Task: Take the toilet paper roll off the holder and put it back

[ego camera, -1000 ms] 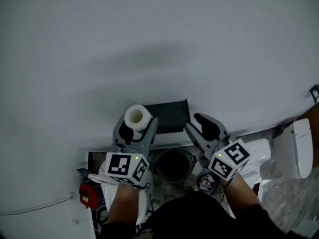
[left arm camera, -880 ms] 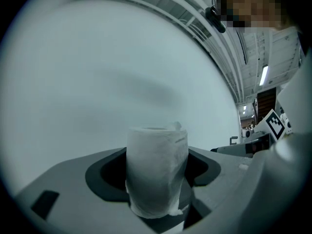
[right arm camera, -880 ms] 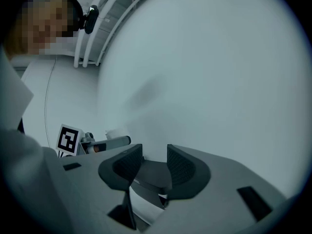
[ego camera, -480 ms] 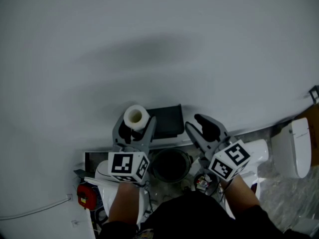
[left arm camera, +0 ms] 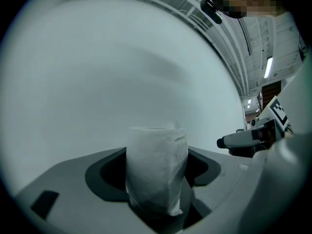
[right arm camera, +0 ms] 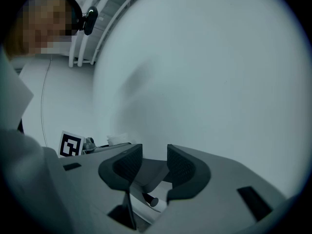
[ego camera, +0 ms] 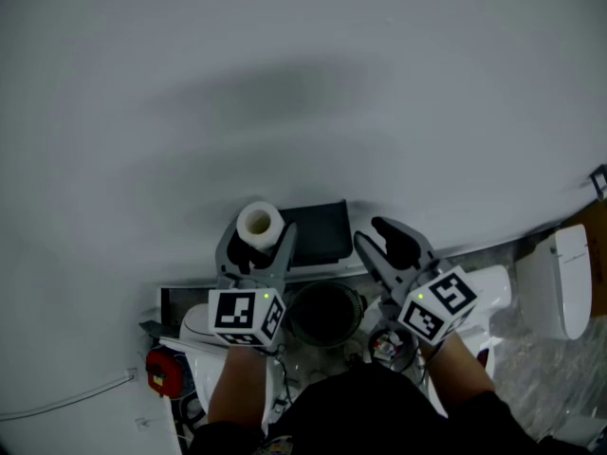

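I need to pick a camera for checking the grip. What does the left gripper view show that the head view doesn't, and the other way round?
Only the left gripper view: the left gripper pressing its pads into the sides of the upright toilet paper roll.
Only the head view: the black holder, a dark bin below it, and a white toilet at the right.
Both: the roll, the open right gripper and the grey wall.
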